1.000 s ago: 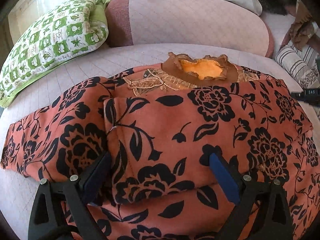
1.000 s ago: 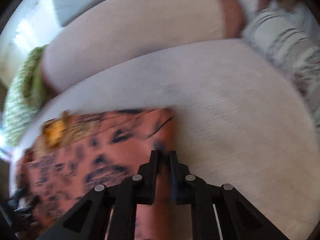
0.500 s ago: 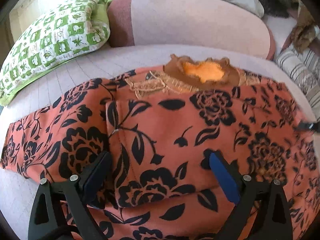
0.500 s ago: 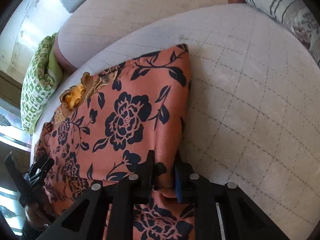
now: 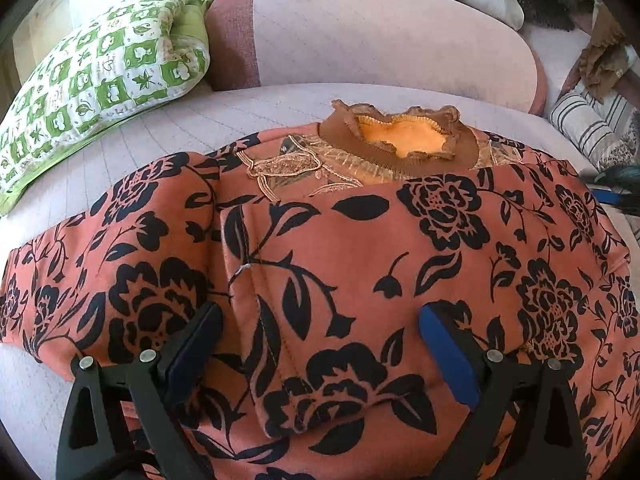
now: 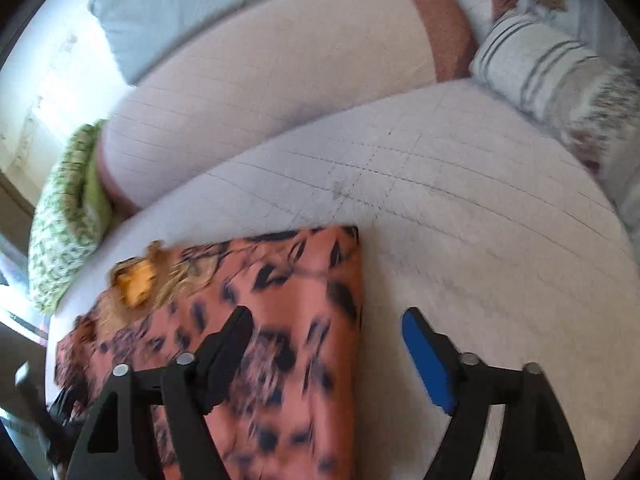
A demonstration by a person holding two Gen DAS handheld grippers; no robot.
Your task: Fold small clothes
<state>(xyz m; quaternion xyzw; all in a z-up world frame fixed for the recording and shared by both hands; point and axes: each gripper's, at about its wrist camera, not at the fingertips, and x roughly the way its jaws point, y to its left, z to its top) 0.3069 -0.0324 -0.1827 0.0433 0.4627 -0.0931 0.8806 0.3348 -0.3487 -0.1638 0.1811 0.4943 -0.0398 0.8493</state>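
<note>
An orange garment with black flowers (image 5: 360, 264) lies spread on the pale quilted bed (image 5: 168, 148), its brown frilled collar (image 5: 404, 140) at the far side and a sleeve folded over its middle. My left gripper (image 5: 320, 344) is open just above the garment's near part, holding nothing. In the right wrist view the garment (image 6: 288, 320) lies with its right edge folded straight. My right gripper (image 6: 328, 344) is open and empty over that edge, its left finger (image 6: 228, 344) above the cloth and its blue pad (image 6: 428, 360) above bare bed. The right gripper's tip also shows in the left wrist view (image 5: 616, 188).
A green and white patterned pillow (image 5: 92, 80) lies at the far left. A long pink bolster (image 5: 380, 36) runs along the back. A striped pillow (image 5: 592, 124) and other cloth lie at the far right. Bare bed (image 6: 480, 208) stretches right of the garment.
My right gripper, shut on the garment's right edge before, has let go and opened. The right side now lies folded over. My left gripper has barely moved.
</note>
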